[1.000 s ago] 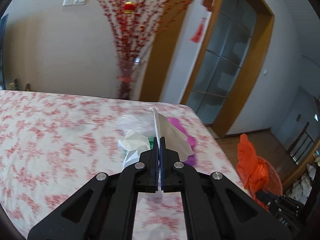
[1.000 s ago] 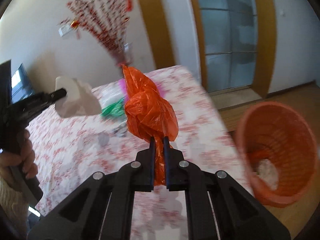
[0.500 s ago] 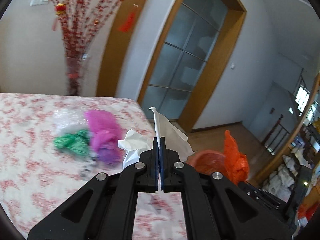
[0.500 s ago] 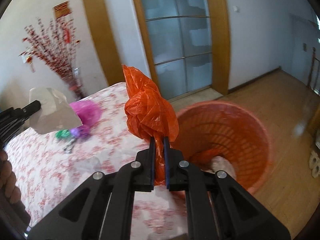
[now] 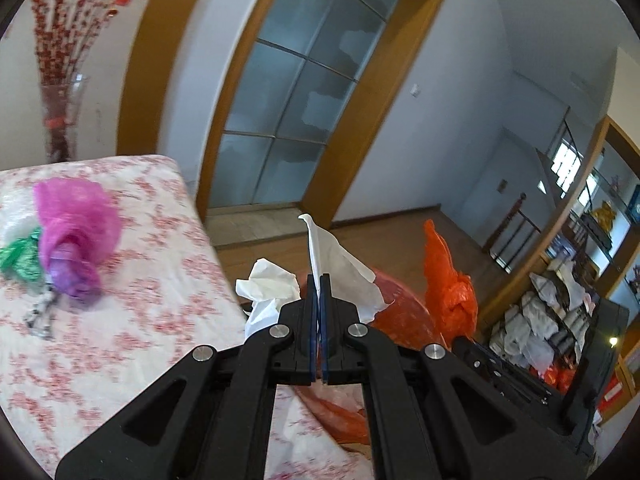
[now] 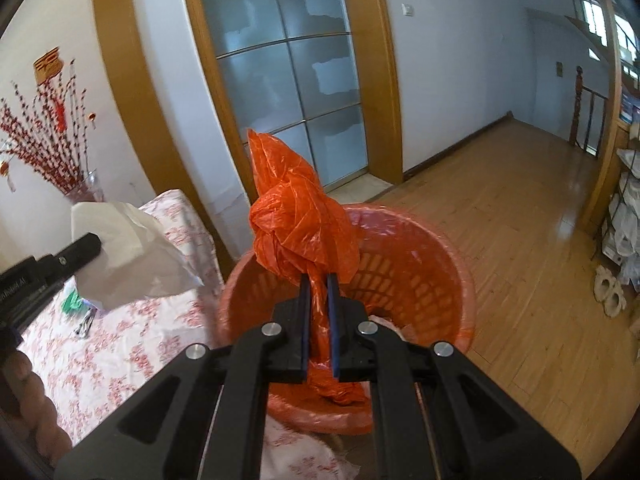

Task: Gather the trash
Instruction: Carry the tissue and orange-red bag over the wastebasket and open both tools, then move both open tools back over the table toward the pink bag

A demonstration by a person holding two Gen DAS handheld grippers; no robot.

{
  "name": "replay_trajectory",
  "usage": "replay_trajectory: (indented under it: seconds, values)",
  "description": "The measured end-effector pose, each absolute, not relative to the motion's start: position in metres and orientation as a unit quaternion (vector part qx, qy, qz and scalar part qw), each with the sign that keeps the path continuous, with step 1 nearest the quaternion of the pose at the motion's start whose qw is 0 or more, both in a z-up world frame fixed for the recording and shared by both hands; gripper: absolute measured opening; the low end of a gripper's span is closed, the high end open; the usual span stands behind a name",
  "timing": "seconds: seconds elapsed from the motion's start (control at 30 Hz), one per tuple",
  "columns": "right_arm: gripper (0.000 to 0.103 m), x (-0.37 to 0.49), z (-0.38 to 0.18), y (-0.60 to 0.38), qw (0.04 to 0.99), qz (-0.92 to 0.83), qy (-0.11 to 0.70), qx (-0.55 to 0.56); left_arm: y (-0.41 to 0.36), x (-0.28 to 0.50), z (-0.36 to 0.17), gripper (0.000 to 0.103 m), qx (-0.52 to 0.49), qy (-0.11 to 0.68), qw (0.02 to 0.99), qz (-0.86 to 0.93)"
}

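Observation:
My left gripper [image 5: 319, 280] is shut on a crumpled white tissue [image 5: 340, 268] and holds it in the air past the table's right edge. My right gripper [image 6: 319, 280] is shut on a crumpled orange plastic bag [image 6: 296, 220] and holds it over the orange waste basket [image 6: 448, 264], which stands on the floor beside the table. The basket [image 5: 404, 312] also shows behind the left fingers. The tissue [image 6: 132, 256] and the left gripper's tip [image 6: 86, 248] show at the left of the right wrist view. The orange bag [image 5: 448, 280] shows right of the tissue in the left wrist view.
On the flowered tablecloth [image 5: 120, 320] lie a pink plastic bag [image 5: 72, 232], a green wrapper [image 5: 20, 256] and a clear bag [image 5: 16, 216]. A vase of red branches [image 5: 60, 120] stands behind the table. Glass sliding doors [image 6: 288, 72] and wooden floor [image 6: 540, 260] lie beyond.
Both grippers have swung right, away from the table and toward the basket. The orange bag now hangs over the basket's mouth. Both grips are unchanged.

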State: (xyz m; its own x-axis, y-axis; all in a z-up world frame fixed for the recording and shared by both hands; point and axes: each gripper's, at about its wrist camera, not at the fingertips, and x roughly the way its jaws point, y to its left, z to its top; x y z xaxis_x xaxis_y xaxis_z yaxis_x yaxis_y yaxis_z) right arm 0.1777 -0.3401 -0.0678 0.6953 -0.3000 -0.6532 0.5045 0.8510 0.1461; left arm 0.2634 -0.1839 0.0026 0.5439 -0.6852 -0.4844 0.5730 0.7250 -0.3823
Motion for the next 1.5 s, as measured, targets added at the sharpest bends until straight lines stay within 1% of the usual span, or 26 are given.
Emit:
replay_trajectory:
  seconds: [0.63,0.77,0.8,0.83,0.87,0.93,1.07,1.17,1.5]
  values:
    - [0.010,0.178,-0.078,-0.384,0.899,-0.231,0.312,0.204,-0.248,0.263,-0.026,0.000,-0.083,0.357,0.838,-0.404]
    - [0.015,0.180,-0.087,-0.393,0.891,-0.232,0.320,0.222,-0.254,0.266,-0.037,0.001,-0.082,0.378,0.830,-0.401]
    - [0.016,0.181,-0.088,-0.393,0.890,-0.232,0.322,0.223,-0.256,0.267,-0.040,0.003,-0.079,0.386,0.828,-0.399]
    - [0.022,0.181,-0.089,-0.394,0.890,-0.231,0.323,0.224,-0.255,0.268,-0.042,0.013,-0.075,0.391,0.828,-0.396]
    - [0.031,0.181,-0.090,-0.394,0.889,-0.232,0.324,0.224,-0.254,0.269,-0.044,0.031,-0.074,0.394,0.828,-0.391]
    - [0.038,0.180,-0.091,-0.394,0.890,-0.235,0.323,0.221,-0.247,0.271,-0.046,0.046,-0.073,0.393,0.838,-0.371]
    - [0.048,0.179,-0.090,-0.392,0.890,-0.240,0.322,0.216,-0.230,0.275,-0.043,0.046,-0.065,0.391,0.849,-0.349]
    - [0.051,0.179,-0.087,-0.388,0.892,-0.241,0.320,0.212,-0.211,0.279,-0.040,0.046,-0.053,0.386,0.859,-0.332]
    - [0.051,0.191,-0.080,-0.353,0.900,-0.211,0.329,0.193,-0.143,0.286,-0.037,0.047,-0.018,0.385,0.886,-0.258]
